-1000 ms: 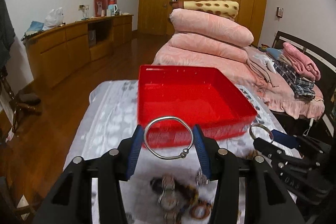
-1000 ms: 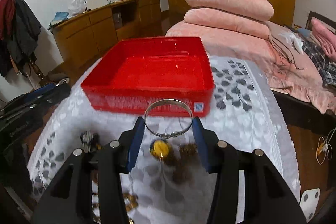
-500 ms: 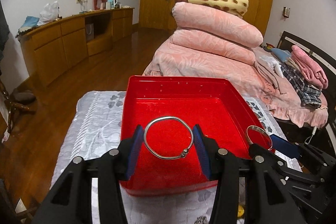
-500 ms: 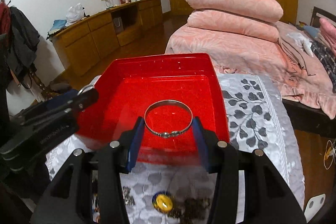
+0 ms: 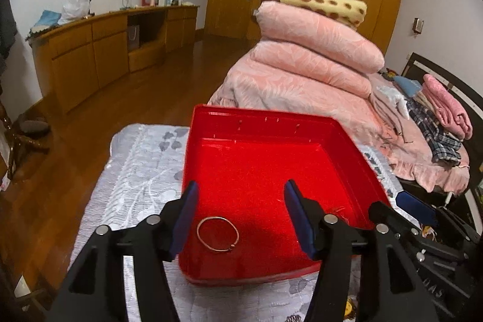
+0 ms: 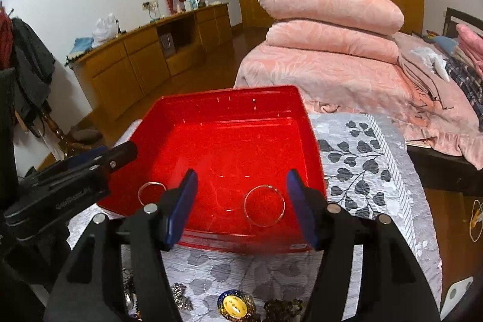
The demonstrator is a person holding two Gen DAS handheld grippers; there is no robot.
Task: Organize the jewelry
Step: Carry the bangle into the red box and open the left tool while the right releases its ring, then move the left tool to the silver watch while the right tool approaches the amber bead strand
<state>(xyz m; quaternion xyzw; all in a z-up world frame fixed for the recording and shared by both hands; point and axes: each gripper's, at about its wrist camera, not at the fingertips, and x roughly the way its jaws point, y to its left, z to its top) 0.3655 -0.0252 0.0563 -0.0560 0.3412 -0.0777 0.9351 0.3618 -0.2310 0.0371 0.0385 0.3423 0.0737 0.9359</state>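
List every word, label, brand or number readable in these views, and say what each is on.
Embossed lettering on the left gripper body, seen from the right wrist: too blurred to read.
"HAS" on the right gripper body, seen from the left wrist: partial, faint.
Small sticker on the red tray front wall: too small to read.

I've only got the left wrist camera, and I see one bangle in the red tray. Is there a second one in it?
Observer: Yes, the right wrist view shows a second bangle lying flat in the red tray, near its front wall.
Operator: Right gripper holding anything?
Observer: No, the right gripper is open and empty.
Operator: Any jewelry outside the tray?
Observer: A round yellow brooch lies on the cloth in front of the tray.
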